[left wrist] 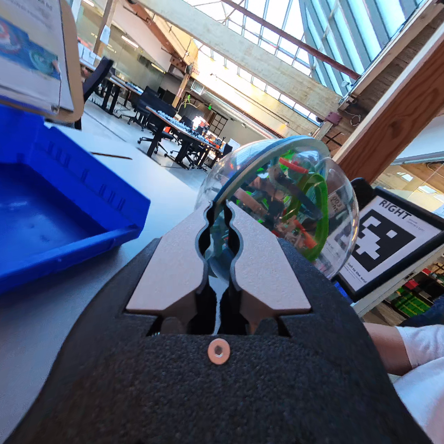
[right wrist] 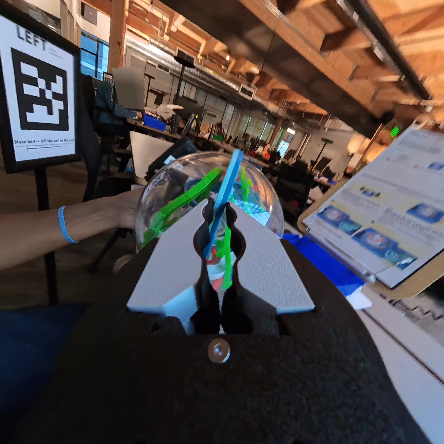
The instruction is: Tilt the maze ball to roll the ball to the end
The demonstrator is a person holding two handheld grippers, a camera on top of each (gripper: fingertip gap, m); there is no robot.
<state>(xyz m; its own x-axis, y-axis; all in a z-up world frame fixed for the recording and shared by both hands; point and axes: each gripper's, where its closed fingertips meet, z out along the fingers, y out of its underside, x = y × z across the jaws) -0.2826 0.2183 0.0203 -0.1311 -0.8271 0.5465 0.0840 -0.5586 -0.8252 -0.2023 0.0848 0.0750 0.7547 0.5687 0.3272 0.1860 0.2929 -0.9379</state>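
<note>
A framed black-and-white marker sign (left wrist: 389,242) bearing printed words is being passed over beside the clear maze ball (left wrist: 276,204), whose blue rim is being pinched by the left gripper (left wrist: 219,204) and right gripper (right wrist: 217,201), raised above the blue bin (left wrist: 60,216).

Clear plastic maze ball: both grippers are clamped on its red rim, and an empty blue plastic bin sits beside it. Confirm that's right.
Not quite: the rim of the clear plastic maze ball is light blue, not red, as the right wrist view shows. The left gripper and right gripper are both clamped on it, and the empty blue plastic bin sits beside it.
</note>
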